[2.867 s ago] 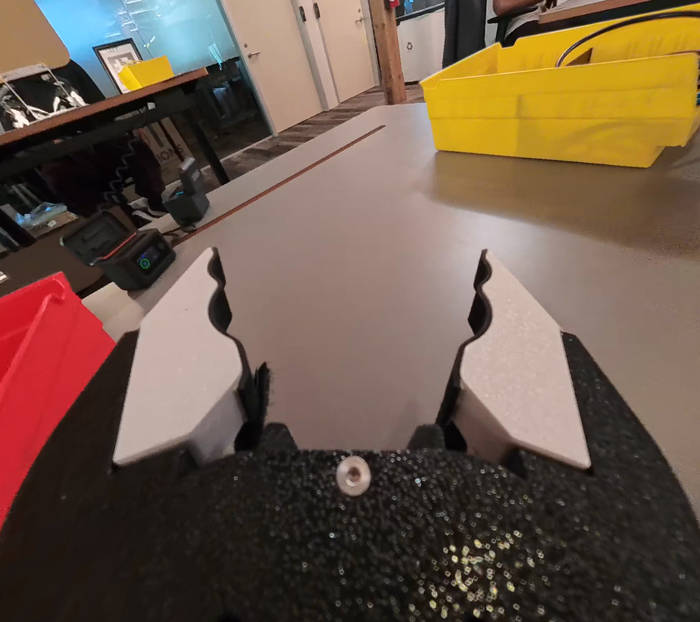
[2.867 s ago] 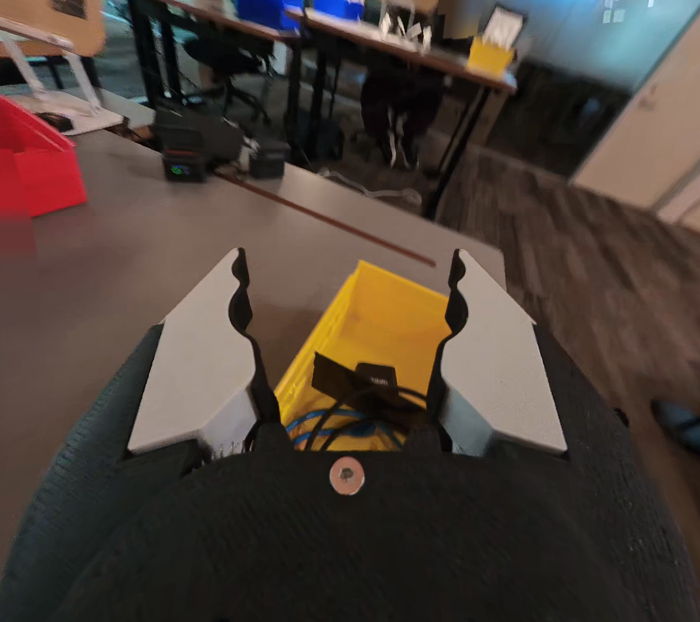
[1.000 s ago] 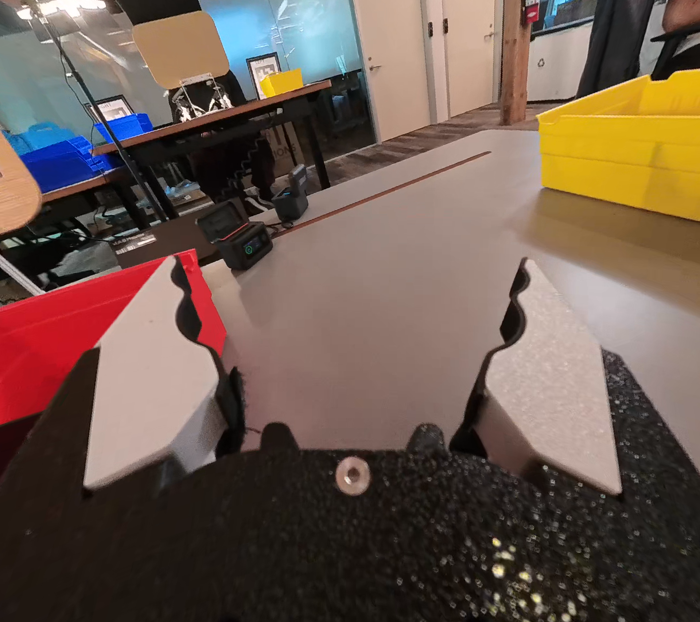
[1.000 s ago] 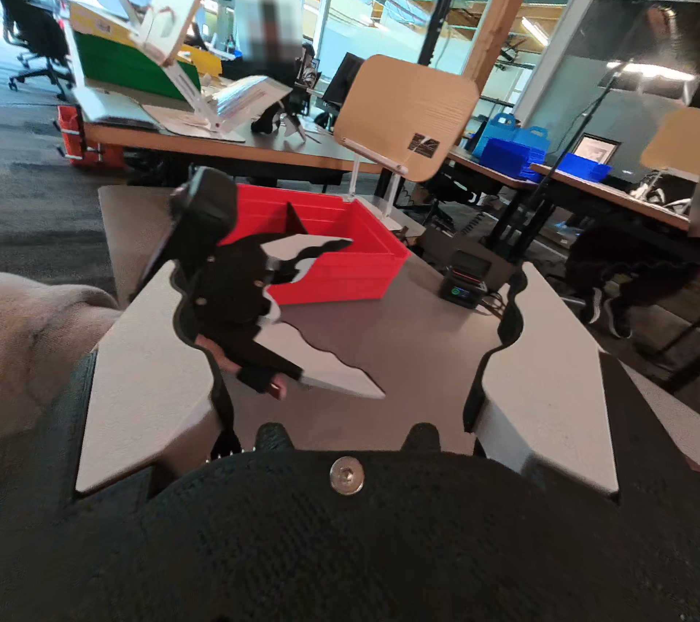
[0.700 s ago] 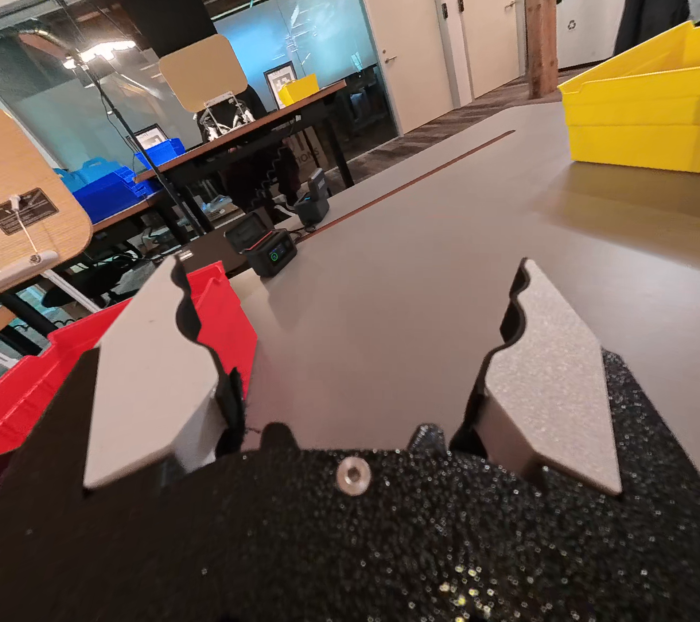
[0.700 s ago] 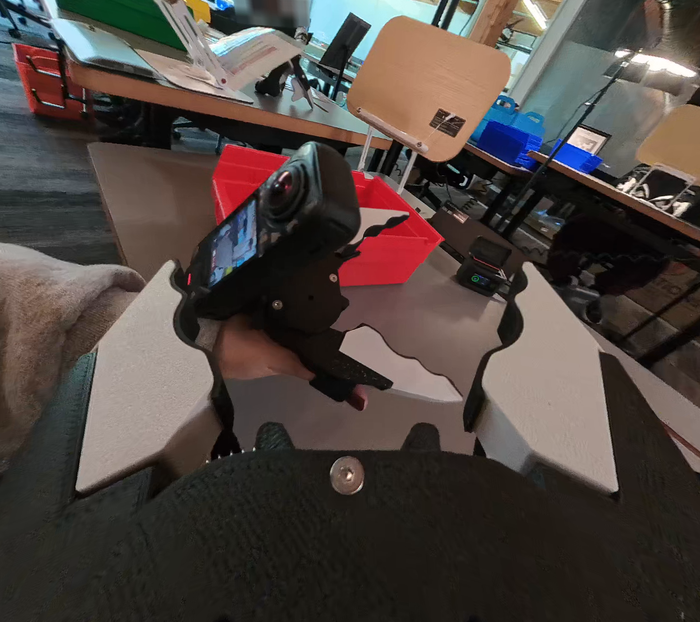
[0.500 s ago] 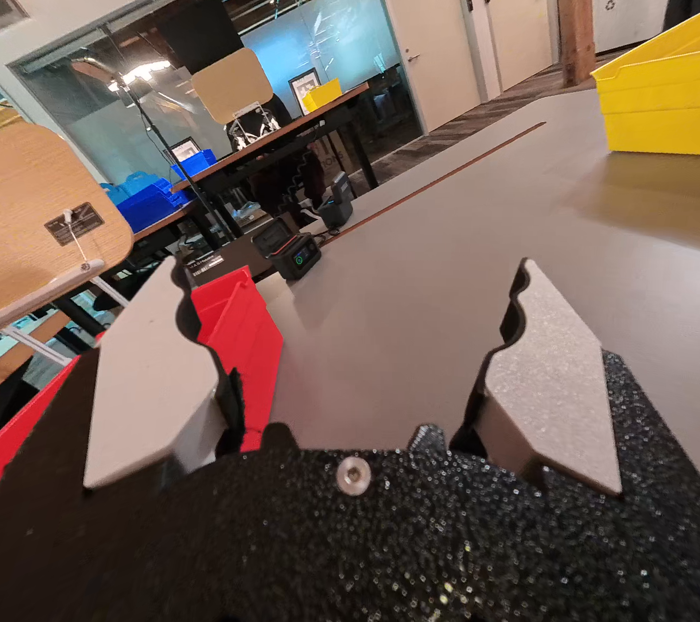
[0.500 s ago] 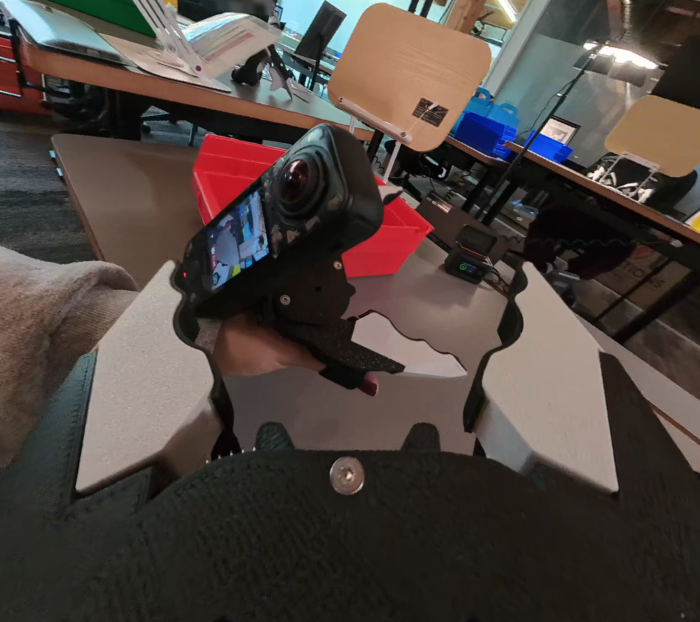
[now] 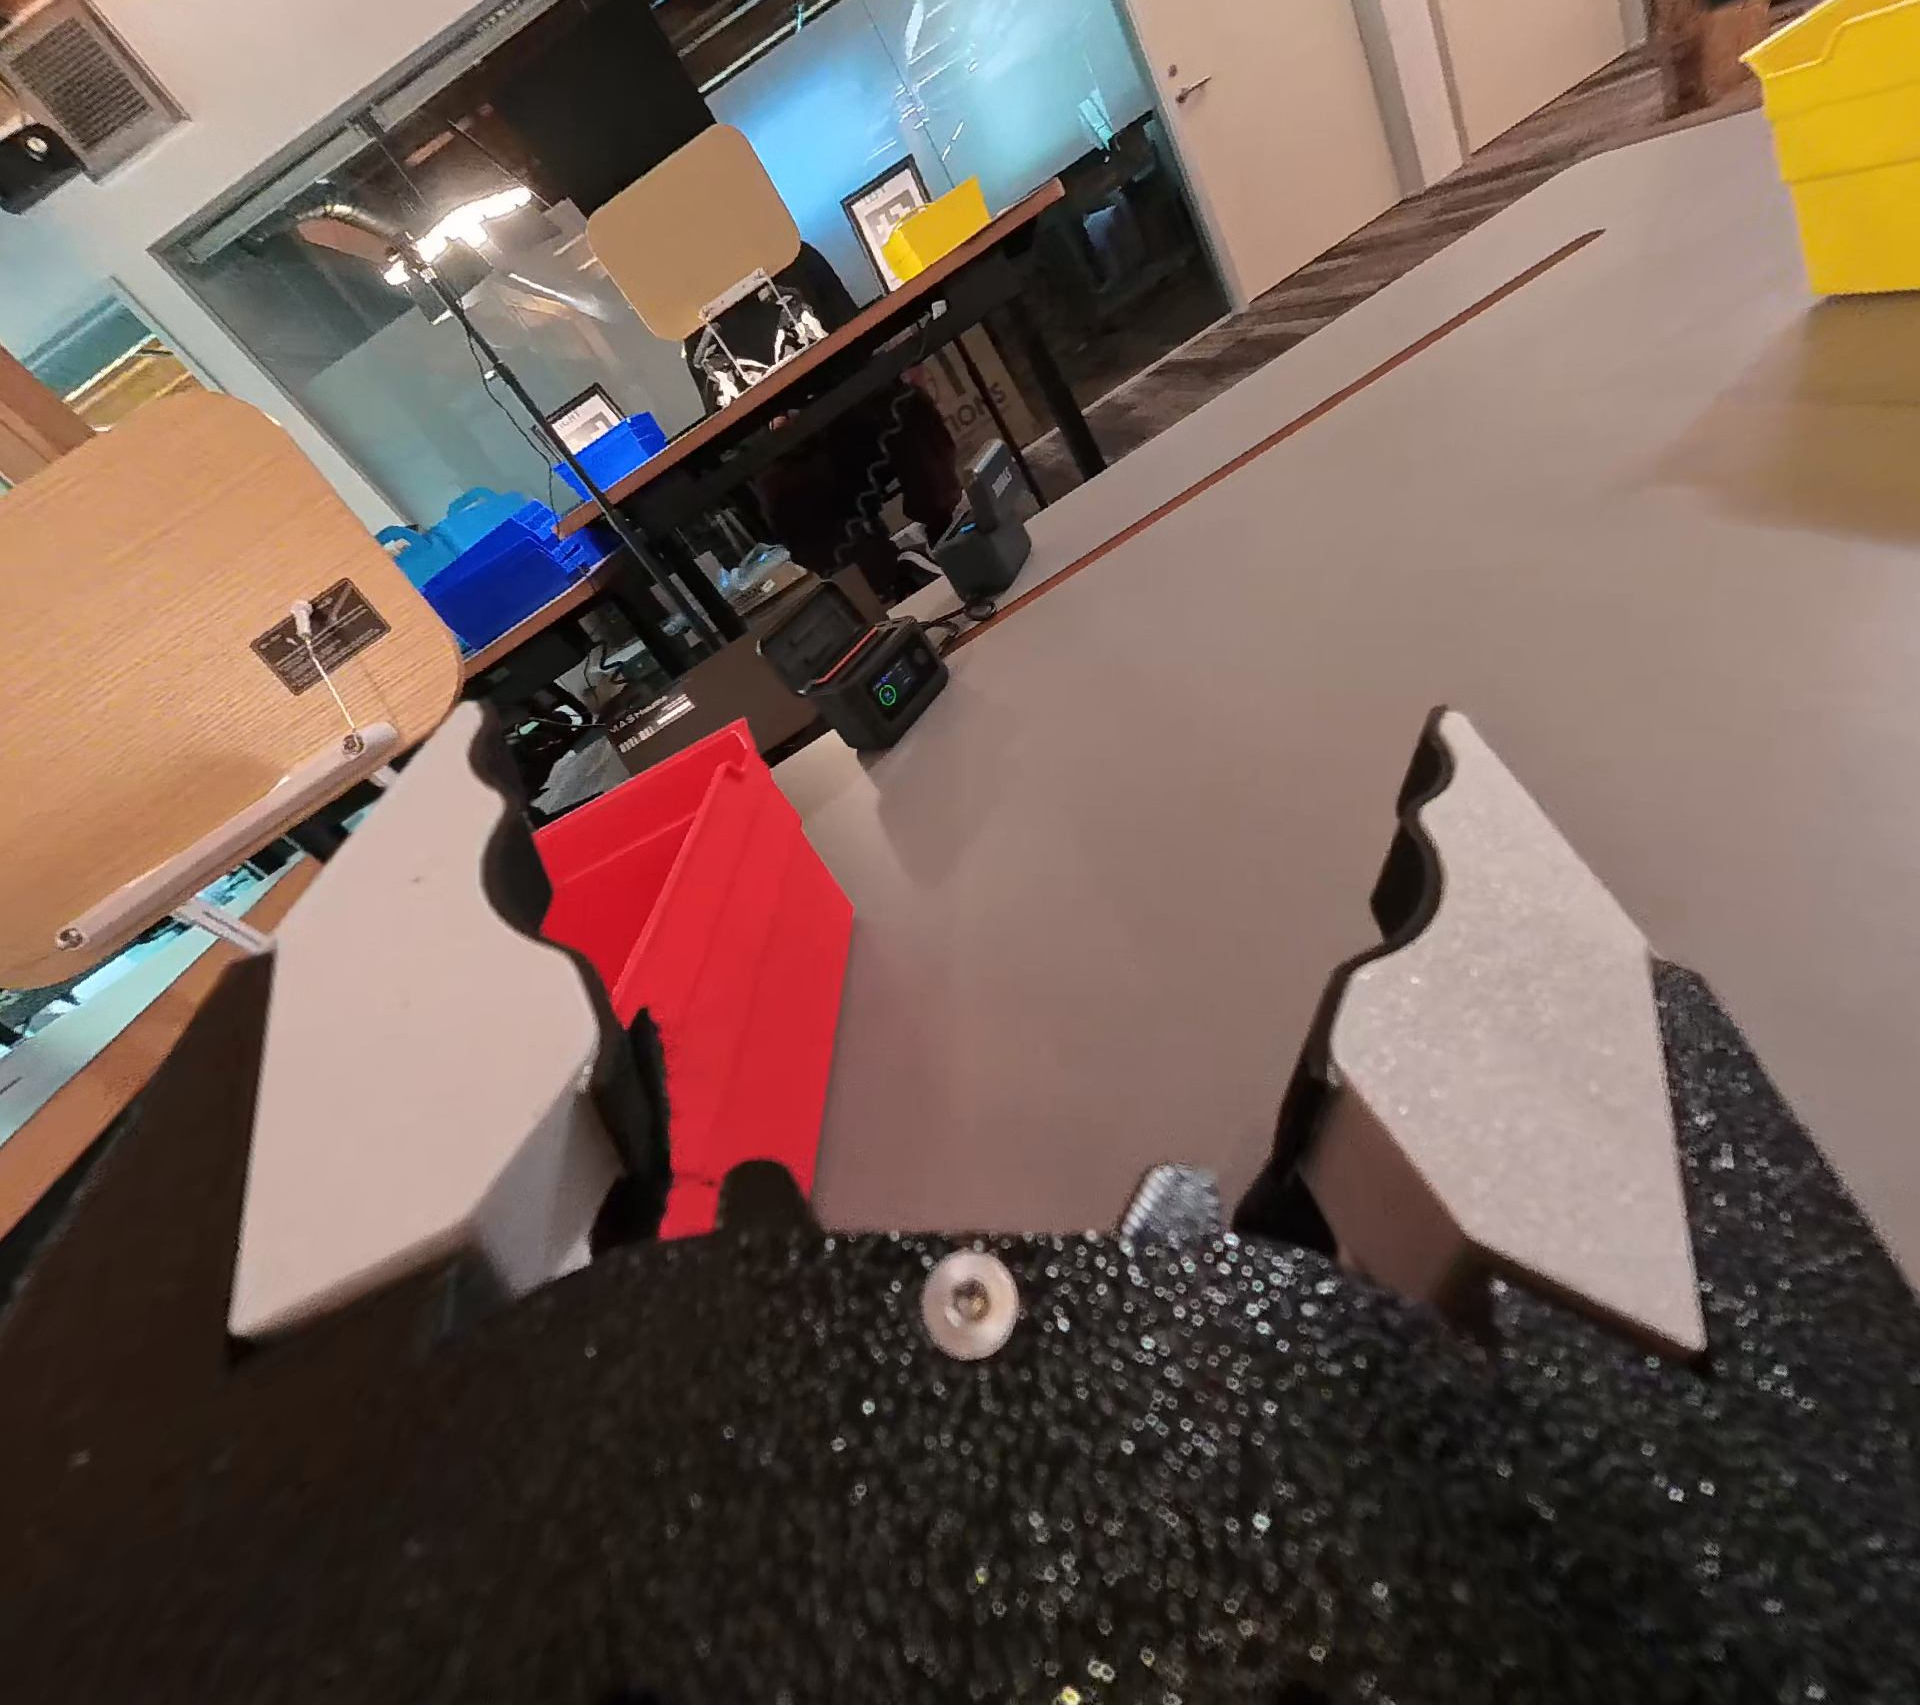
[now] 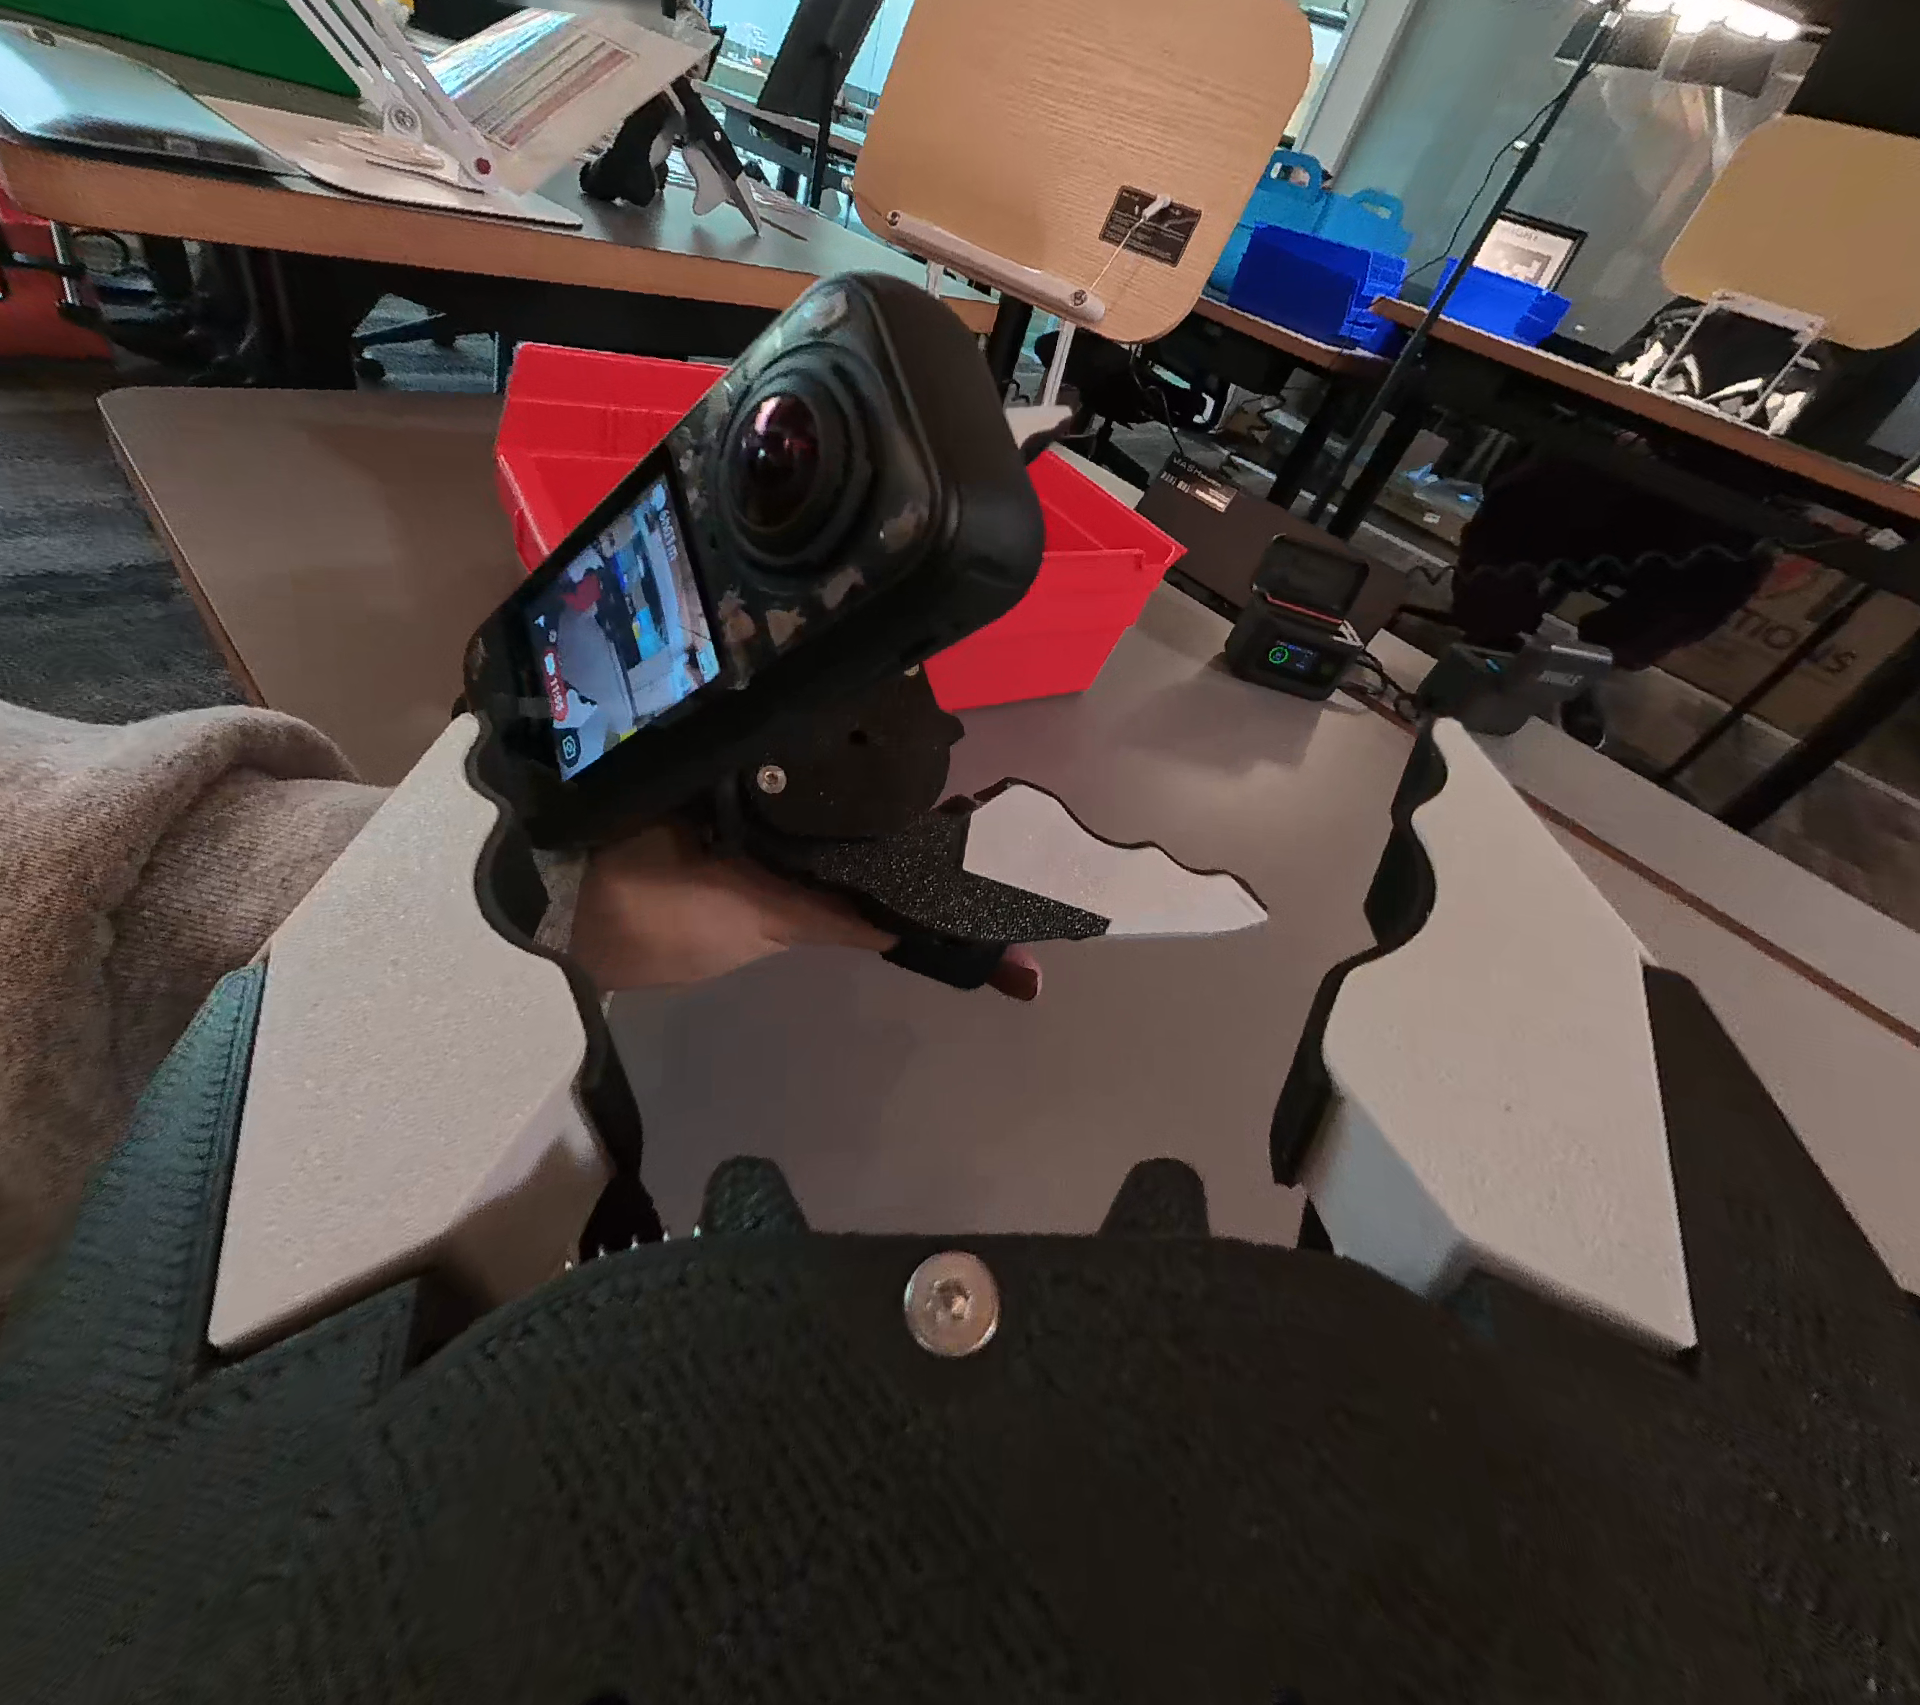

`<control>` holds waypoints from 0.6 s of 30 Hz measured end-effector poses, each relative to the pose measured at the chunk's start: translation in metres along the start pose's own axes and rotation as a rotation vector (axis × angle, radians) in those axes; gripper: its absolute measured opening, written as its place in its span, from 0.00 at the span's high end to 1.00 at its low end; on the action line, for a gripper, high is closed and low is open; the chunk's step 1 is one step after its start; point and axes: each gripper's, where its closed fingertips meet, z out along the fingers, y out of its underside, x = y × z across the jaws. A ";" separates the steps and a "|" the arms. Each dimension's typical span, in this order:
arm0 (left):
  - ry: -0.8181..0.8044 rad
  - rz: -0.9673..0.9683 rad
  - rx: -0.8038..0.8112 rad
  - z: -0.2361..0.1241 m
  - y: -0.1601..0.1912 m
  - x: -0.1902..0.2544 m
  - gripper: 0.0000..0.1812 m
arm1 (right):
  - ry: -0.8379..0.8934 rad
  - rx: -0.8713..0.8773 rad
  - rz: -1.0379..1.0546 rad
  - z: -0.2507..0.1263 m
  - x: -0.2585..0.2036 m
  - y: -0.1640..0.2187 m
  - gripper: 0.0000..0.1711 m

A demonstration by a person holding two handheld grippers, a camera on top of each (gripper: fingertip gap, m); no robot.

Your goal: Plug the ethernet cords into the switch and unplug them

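Over on the left, the left gripper (image 9: 961,834) hangs above the grey table (image 9: 1299,637) with its fingers (image 9: 416,980) spread wide and nothing between them; the corner of a red bin (image 9: 727,907) sits just ahead of its left finger, and a small black charging case (image 9: 868,679) with a lit display stands farther out beyond the gap. Far off past the right finger, a yellow bin (image 9: 1849,169) rests at the table's edge. Moving right, the right gripper (image 10: 951,886) is also held open and empty, pointed back across the table so that the left gripper's camera (image 10: 790,533) and the hand (image 10: 727,907) carrying it fill the space ahead of its left finger, with the red bin behind them and the charging case out beyond the right finger. No switch and no ethernet cords show in either view, so I cannot say where they lie. To my eye the job has not really begun: this looks like the setting-up stage, both tools raised and unloaded. The next move calls for bringing the switch and a cord end into sight, then closing one set of fingers on a plug near its clip while the other steadies the switch.
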 end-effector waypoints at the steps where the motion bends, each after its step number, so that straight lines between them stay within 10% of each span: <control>1: -0.007 0.006 -0.002 0.000 0.001 -0.001 0.12 | 0.001 -0.003 0.011 0.000 0.000 0.001 0.07; 18: -0.101 0.221 0.049 -0.004 -0.016 -0.017 0.12 | -0.039 -0.006 0.131 0.000 -0.001 0.010 0.07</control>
